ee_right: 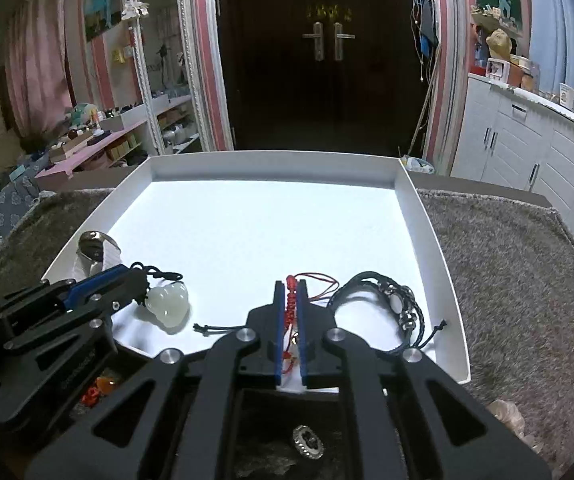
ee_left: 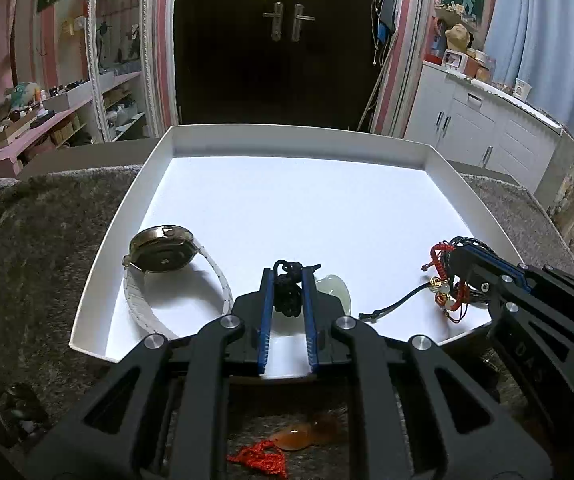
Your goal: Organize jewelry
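A white tray (ee_left: 287, 136) (ee_right: 271, 166) lies on a grey plush cloth. My left gripper (ee_left: 287, 276) (ee_right: 141, 276) is shut on the black cord (ee_left: 287, 298) of a pale jade gourd pendant (ee_left: 335, 288) (ee_right: 167, 304), which rests on the tray floor near its front edge. My right gripper (ee_right: 290, 286) (ee_left: 453, 248) is shut on a red braided cord bracelet (ee_right: 290, 308) (ee_left: 447, 292) with small beads, low over the tray's front right. A black braided bracelet (ee_right: 403, 304) lies just right of it. A watch (ee_left: 163, 248) (ee_right: 95, 246) with a white strap sits at the tray's left.
On the cloth in front of the tray lie an amber pendant on red cord (ee_left: 291, 438) (ee_right: 103, 386), a silver ring-like piece (ee_right: 307, 442) and pale stones (ee_right: 507, 416). The tray's far half is bare. Shelves, a dark door and white cabinets stand behind.
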A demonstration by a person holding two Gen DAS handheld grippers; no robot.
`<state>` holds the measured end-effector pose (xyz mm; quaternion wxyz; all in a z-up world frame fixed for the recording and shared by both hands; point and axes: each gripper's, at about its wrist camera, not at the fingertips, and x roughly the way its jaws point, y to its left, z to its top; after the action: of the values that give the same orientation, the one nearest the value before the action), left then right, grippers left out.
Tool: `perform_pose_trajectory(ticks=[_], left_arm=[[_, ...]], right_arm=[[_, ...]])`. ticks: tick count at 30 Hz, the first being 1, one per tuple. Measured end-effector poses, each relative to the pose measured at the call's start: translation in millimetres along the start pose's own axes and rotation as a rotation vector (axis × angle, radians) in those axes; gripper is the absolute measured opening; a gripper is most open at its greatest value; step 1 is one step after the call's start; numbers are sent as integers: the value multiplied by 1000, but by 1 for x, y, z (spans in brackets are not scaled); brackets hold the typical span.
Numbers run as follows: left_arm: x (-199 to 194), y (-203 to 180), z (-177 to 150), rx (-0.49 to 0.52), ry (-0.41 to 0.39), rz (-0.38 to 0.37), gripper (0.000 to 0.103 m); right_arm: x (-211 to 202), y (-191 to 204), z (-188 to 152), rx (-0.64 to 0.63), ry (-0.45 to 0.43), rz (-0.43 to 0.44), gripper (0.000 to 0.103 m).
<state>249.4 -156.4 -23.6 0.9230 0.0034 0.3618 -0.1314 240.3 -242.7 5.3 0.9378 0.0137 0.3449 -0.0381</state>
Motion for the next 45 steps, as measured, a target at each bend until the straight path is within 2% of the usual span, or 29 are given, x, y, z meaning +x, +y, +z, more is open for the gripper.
perform_pose_trajectory(ticks=[4, 5, 6, 7, 8, 9, 11, 12, 19, 22, 26, 30, 34, 38, 39, 41, 45], left_arm=[[4, -2, 1, 1, 10, -2, 16], [4, -2, 1, 1, 13, -4, 20], [5, -2, 1, 3, 16, -8, 33], [4, -3, 1, 7, 11, -15, 40], [1, -4, 2, 12, -4, -16, 41], [0, -5, 1, 16, -10, -15, 44], [-3, -5, 2, 18, -19, -13, 44], [-6, -4, 3, 11, -27, -8, 44], [-58, 22, 23, -30, -102, 64, 45], [-97, 43, 21, -9, -145, 104, 53], [-145, 89, -8, -3, -179, 191, 54], [-160, 122, -49, -28, -139, 213, 54], [-153, 131, -81, 15, -95, 285, 56], [-146, 142, -90, -42, -57, 266, 56], [-145, 142, -91, -43, -52, 262, 56], [-139, 141, -93, -37, -38, 251, 66], [-132, 141, -92, -24, -25, 259, 66]], right_arm=[[4, 1, -3, 0, 15, 8, 6], [4, 1, -4, 0, 16, 11, 6], [4, 2, -4, 0, 15, 11, 6], [3, 2, -4, 3, 11, 14, 6], [2, 1, -4, 7, 6, 21, 6], [1, 0, -3, 15, 2, 32, 10], [-4, -3, -2, 33, -16, 30, 46], [-9, -5, 0, 41, -33, 27, 49], [-62, -18, 21, 46, -123, -59, 49], [-98, -30, 20, 13, -169, -103, 49], [-142, -48, -6, -20, -192, -180, 49], [-167, -66, -51, -7, -169, -205, 49], [-157, -81, -77, 24, -81, -199, 49], [-140, -87, -87, 30, -28, -195, 49], [-138, -86, -88, 34, -17, -175, 49], [-130, -86, -88, 42, 2, -154, 49], [-117, -86, -91, 43, 38, -169, 48]])
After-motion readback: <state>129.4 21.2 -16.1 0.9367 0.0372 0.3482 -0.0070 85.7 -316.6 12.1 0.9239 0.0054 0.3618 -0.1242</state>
